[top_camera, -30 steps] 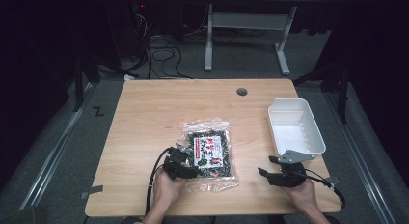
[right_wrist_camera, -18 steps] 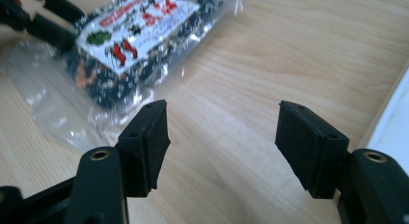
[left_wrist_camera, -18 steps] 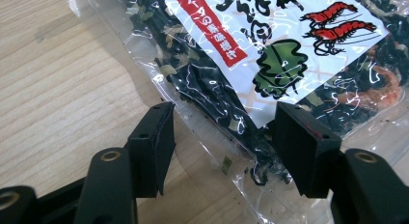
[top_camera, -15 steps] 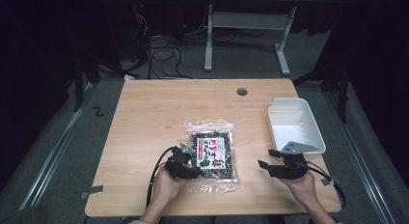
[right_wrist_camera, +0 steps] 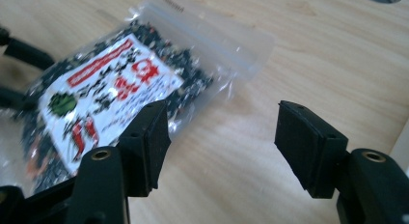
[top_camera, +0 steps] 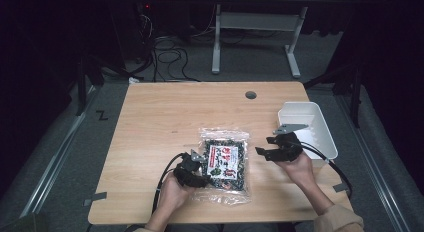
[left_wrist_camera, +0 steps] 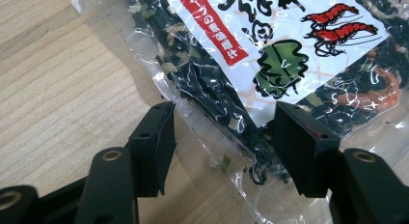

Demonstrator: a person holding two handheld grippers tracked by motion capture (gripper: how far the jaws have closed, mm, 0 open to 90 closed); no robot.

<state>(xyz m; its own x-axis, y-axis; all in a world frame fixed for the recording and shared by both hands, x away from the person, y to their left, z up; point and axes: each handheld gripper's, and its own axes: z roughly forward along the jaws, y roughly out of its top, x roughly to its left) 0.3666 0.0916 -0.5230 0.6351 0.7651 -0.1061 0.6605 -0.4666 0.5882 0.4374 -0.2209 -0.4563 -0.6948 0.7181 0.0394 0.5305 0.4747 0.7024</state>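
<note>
A clear plastic bag of dark dried seaweed point(top_camera: 226, 163) with a white label and red shrimp pictures lies flat on the wooden table point(top_camera: 165, 122). My left gripper point(top_camera: 200, 168) sits at the bag's left edge; in the left gripper view it point(left_wrist_camera: 222, 142) is open, its jaws straddling the bag's point(left_wrist_camera: 270, 55) lower corner. My right gripper point(top_camera: 260, 152) hovers just right of the bag, open. In the right gripper view it point(right_wrist_camera: 222, 142) points at bare wood beside the bag point(right_wrist_camera: 115, 98), nothing between its jaws.
A white rectangular bin point(top_camera: 306, 127) stands at the table's right edge, just behind my right hand. A round cable hole point(top_camera: 250, 95) is near the far edge. Cables trail from both grippers toward the near edge. Desk legs and floor cables lie beyond.
My right gripper has lifted and moved forward-left toward the bag. The left gripper has edged onto the bag's left corner. The bag stays in place.
</note>
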